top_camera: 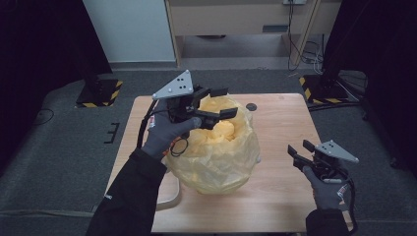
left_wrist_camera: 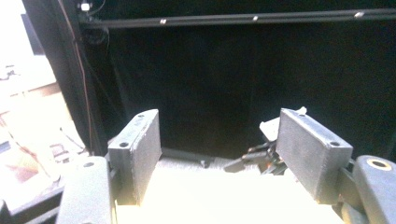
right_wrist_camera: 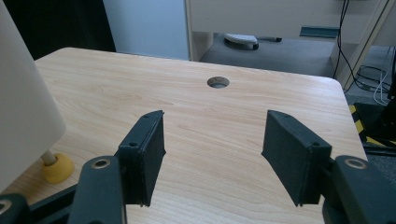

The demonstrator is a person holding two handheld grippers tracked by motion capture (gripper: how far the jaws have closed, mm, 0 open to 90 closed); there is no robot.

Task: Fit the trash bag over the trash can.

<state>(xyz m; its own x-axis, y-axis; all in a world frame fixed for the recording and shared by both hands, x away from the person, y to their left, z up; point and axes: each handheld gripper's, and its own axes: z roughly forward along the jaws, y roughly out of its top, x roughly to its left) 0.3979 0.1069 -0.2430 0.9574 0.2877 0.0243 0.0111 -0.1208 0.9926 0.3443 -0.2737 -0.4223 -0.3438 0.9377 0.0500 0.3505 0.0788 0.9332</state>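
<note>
A crumpled yellow plastic bag (top_camera: 221,157) bulges over a white container in the middle of the wooden table (top_camera: 275,196). My left gripper (top_camera: 230,102) hovers above the bag's open top, pointing right, jaws open and empty. In the left gripper view its jaws (left_wrist_camera: 219,135) stand wide against a dark backdrop, with the other gripper (left_wrist_camera: 261,158) far off. My right gripper (top_camera: 298,146) rests low at the table's right side, open with nothing between its jaws (right_wrist_camera: 212,126). The container's white wall (right_wrist_camera: 23,116) and a yellow foot (right_wrist_camera: 56,168) appear at the left of the right gripper view.
A round cable hole (top_camera: 252,106) lies in the tabletop behind the bag, also seen as the hole (right_wrist_camera: 218,82) ahead of the right jaws. Bare wood spreads to the right of the bag. Black stands with striped bases (top_camera: 101,93) flank the table on the grey floor.
</note>
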